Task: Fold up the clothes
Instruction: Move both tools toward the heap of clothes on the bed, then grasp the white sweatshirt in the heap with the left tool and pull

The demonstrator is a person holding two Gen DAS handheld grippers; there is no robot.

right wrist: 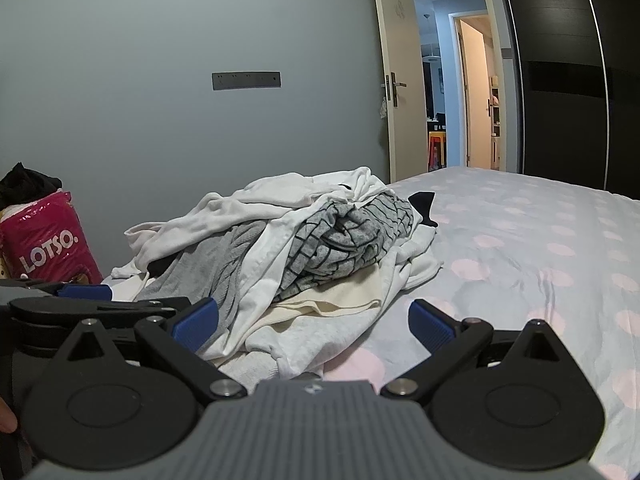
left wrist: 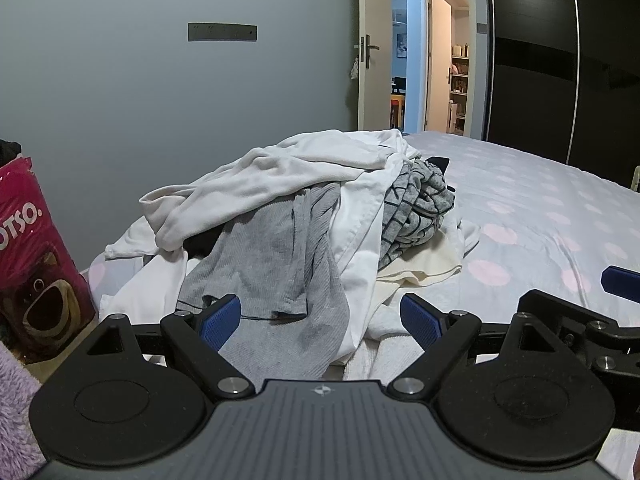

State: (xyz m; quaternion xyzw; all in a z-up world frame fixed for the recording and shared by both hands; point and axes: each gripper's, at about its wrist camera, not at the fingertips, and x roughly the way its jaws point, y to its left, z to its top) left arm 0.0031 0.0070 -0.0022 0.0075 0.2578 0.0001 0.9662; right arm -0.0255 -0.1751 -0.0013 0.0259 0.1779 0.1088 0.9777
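Clothes pile [left wrist: 304, 220] sits unfolded on your polka-dot bedsheet [left wrist: 540, 216], near the bed's left edge, close to the pink LOTSO bag [left wrist: 36, 264]. On top: a white garment [left wrist: 280, 172]; beneath it a grey ribbed top [left wrist: 280, 256] and a grey checked piece [left wrist: 416, 204], with a cream cloth [left wrist: 420, 268] at the base. No clear long axis; the heap is crumpled. Your left gripper [left wrist: 320, 316] and right gripper [right wrist: 314, 320] both stand spread wide, holding nothing, just short of the pile.

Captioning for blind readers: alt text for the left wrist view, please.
A heap of white and grey clothes lies unfolded on a dotted bed. The open left gripper hovers at its near edge, empty; a pink bag stands left.
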